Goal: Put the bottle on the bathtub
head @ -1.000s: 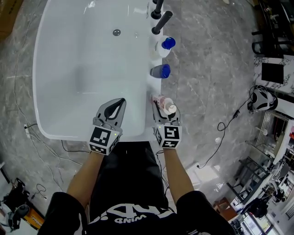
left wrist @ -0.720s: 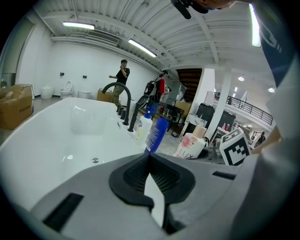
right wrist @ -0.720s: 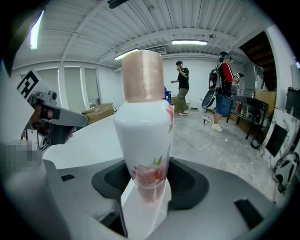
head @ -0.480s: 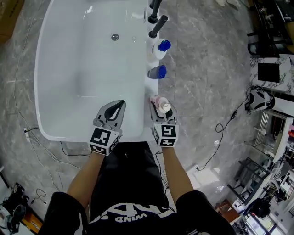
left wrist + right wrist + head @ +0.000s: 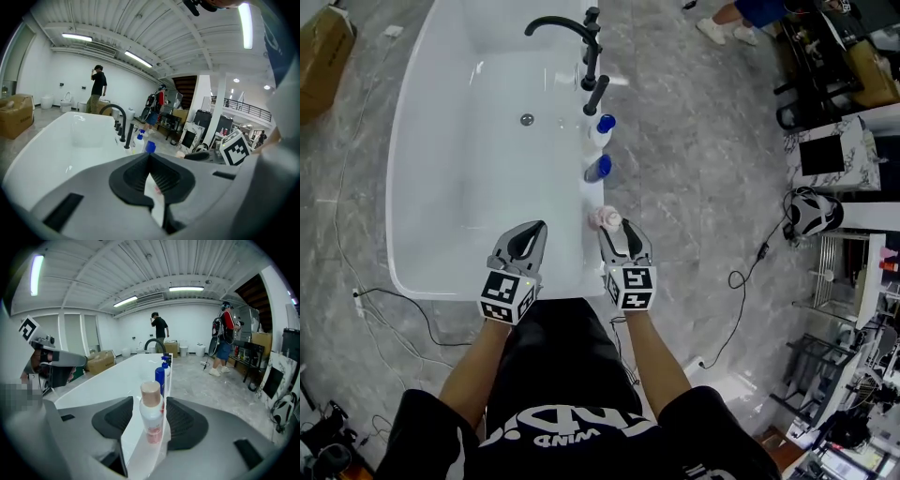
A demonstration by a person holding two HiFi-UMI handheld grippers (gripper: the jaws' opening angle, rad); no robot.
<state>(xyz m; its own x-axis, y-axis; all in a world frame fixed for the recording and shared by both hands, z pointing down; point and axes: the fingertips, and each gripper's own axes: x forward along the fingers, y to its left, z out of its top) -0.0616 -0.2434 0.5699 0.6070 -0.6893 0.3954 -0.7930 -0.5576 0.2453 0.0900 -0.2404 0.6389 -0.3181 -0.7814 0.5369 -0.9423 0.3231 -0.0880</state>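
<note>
On bathtub (image 5: 459, 216) right rim, near end: bottle (image 5: 151, 416) stands upright, white body, pinkish-tan cap, reddish label. It sits on the narrow ledge, base flat.

Right gripper (image 5: 617, 232): jaws spread, one dark pad each side of the bottle, thin gaps showing both sides in the right gripper view, no squeeze visible. Head view shows the bottle just past the jaw tips.

Left gripper (image 5: 536, 228): jaws pressed together at the tips, nothing between them, only a sliver of white tub seen through the slit below. It hovers over the tub's near end, beside the right gripper.

Further along the same rim: dark blue bottle (image 5: 598, 169), then white spray bottle (image 5: 600, 127) with blue head, then black faucet (image 5: 567, 26) arching over the basin. Drain visible in the tub floor.

Grey marble-look floor around. Cardboard box (image 5: 323, 47) off the tub's far left corner. Two people stand in the background beyond the tub, one in black (image 5: 159, 329), one in red with a backpack (image 5: 224, 341).
</note>
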